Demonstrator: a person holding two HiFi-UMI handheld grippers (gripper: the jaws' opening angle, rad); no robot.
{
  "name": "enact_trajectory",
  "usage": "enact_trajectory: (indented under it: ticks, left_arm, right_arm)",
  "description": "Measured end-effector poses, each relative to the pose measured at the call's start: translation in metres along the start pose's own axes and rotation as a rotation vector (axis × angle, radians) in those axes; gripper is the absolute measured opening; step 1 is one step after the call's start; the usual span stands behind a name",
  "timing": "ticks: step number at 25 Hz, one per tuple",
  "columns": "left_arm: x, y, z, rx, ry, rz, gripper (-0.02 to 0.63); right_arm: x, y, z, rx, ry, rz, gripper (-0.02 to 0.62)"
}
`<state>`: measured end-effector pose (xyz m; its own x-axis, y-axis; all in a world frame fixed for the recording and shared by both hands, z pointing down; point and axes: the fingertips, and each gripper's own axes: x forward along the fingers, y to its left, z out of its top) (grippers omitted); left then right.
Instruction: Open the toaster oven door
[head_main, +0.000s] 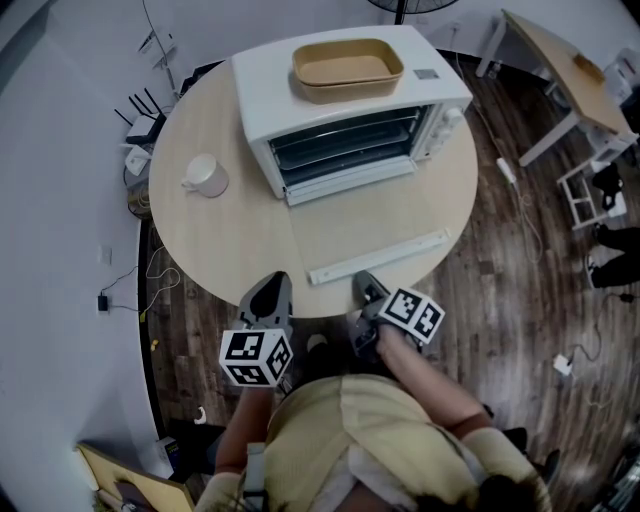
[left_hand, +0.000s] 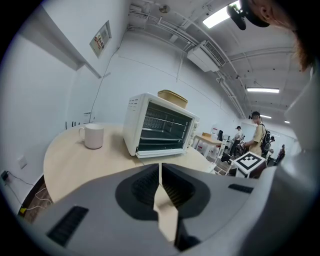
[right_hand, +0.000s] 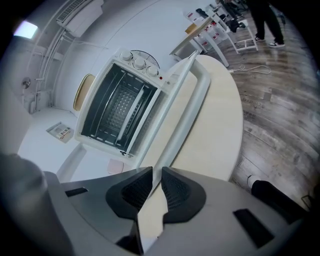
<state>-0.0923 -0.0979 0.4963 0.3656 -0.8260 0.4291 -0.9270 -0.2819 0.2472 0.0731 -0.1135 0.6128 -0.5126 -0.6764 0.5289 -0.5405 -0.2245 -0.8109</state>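
A white toaster oven (head_main: 350, 110) stands at the far side of the round table (head_main: 220, 240). Its glass door (head_main: 350, 215) lies folded down flat toward me, and the long white handle (head_main: 380, 257) rests near the table's front edge. Inside, the wire racks (right_hand: 120, 107) show in the right gripper view. My right gripper (head_main: 368, 285) hovers just in front of the handle (right_hand: 187, 115), jaws a narrow gap apart with nothing between them (right_hand: 154, 172). Left of it at the table's edge, my left gripper (head_main: 272, 285) has its jaws together and empty (left_hand: 160, 167).
A tan tray (head_main: 347, 68) sits on top of the oven. A white mug (head_main: 205, 176) stands left of the oven. Another table (head_main: 560, 60) and cables on the wood floor lie to the right. People (left_hand: 257, 135) stand far off across the room.
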Motion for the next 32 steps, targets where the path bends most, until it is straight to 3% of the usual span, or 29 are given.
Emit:
enact_trajectory:
  ticks: [6, 12, 23, 32]
  left_arm:
    - [0.0, -0.001, -0.001, 0.002, 0.004, -0.004, 0.003]
    - [0.002, -0.003, 0.001, -0.005, -0.005, -0.014, 0.003]
    - [0.006, -0.006, 0.007, -0.026, -0.006, -0.043, 0.002]
    - [0.005, -0.012, 0.013, -0.025, -0.009, -0.064, 0.002]
  right_arm:
    - [-0.006, -0.002, 0.0, 0.01, 0.004, -0.002, 0.056]
    - [-0.022, 0.009, 0.006, -0.046, -0.012, 0.013, 0.056]
    - [-0.055, 0.041, 0.04, -0.316, -0.11, 0.053, 0.055]
    - [-0.076, 0.059, 0.074, -0.658, -0.235, -0.009, 0.024]
